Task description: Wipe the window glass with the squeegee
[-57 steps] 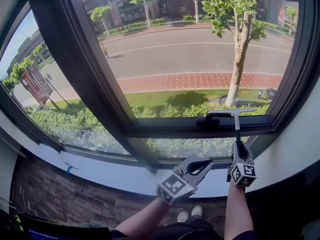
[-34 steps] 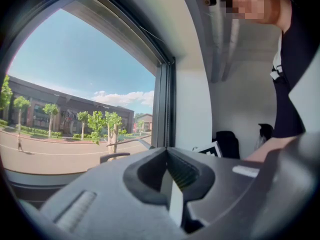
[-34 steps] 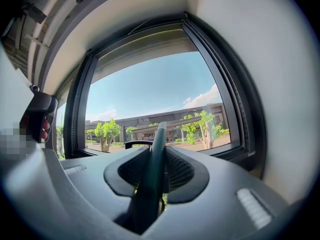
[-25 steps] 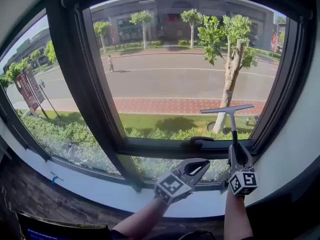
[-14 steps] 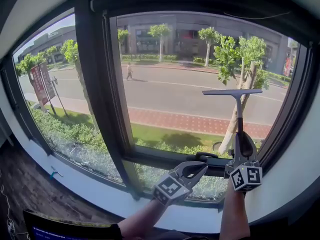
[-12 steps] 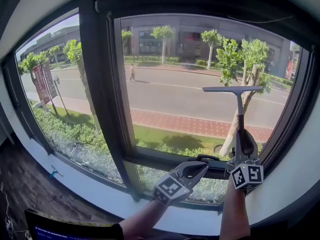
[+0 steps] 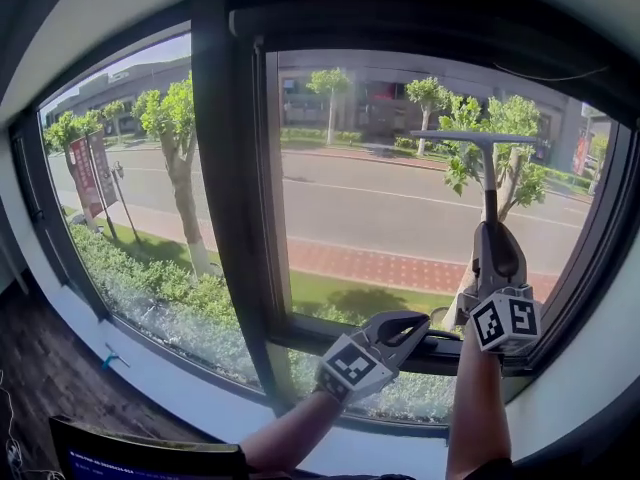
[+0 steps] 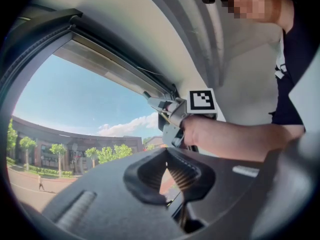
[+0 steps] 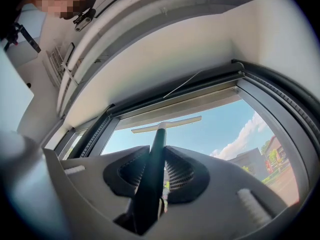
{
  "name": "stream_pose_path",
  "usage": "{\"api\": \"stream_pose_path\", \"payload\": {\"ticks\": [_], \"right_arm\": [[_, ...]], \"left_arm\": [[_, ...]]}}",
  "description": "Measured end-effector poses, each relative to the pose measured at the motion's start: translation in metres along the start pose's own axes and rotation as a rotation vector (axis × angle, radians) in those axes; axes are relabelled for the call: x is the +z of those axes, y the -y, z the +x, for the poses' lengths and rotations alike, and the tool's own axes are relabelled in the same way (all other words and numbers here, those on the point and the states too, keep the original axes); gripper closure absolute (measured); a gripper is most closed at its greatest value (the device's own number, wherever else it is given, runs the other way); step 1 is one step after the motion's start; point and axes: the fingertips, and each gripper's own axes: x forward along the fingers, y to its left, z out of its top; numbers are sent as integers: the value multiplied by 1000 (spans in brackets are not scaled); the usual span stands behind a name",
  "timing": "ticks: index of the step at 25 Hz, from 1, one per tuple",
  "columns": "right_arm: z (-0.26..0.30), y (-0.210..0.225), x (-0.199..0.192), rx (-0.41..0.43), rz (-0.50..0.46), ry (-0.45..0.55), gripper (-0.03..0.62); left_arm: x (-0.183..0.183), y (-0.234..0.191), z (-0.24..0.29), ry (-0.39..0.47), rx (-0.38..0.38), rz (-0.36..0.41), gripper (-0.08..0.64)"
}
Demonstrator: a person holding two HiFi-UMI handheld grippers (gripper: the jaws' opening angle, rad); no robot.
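Dark window frame [image 7: 228,218], white sill [image 7: 150,373] and wooden floor [image 7: 40,388] face a sunlit street [image 7: 400,208].

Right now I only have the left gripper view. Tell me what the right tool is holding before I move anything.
Observer: The right tool is shut on the squeegee, with the handle running up between the jaws.
Operator: Give me the blade's position on the glass.
Observer: In the head view, the blade is level and high on the right pane, below the top frame. I cannot tell if it touches the glass.
Operator: Now place my left tool.
Observer: The left tool sits low by the bottom frame rail, left of the right tool, and is shut on nothing.
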Motion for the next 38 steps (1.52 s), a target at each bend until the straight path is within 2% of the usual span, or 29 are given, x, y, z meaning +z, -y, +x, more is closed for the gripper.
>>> {"api": "stream_pose_path", "payload": {"ticks": [8,13,19,27,38], "right_arm": [[54,-54,24,-28,-18,74,494],[85,-63,36,-65,4,105,494],[112,-68,44,-66,-28,118,494],[119,-65,48,-81,-12,155,494],[112,-65,26,-88,-34,132,494]], "left_arm": [[12,-35,-42,18,-49,56,558],[29,-55,-67,27,-50,85,558],[32,-74,-83,29,-23,88,558],[27,-73,-86,9,-36,109,558],[18,-74,-93,-8,-35,118,558]]}}
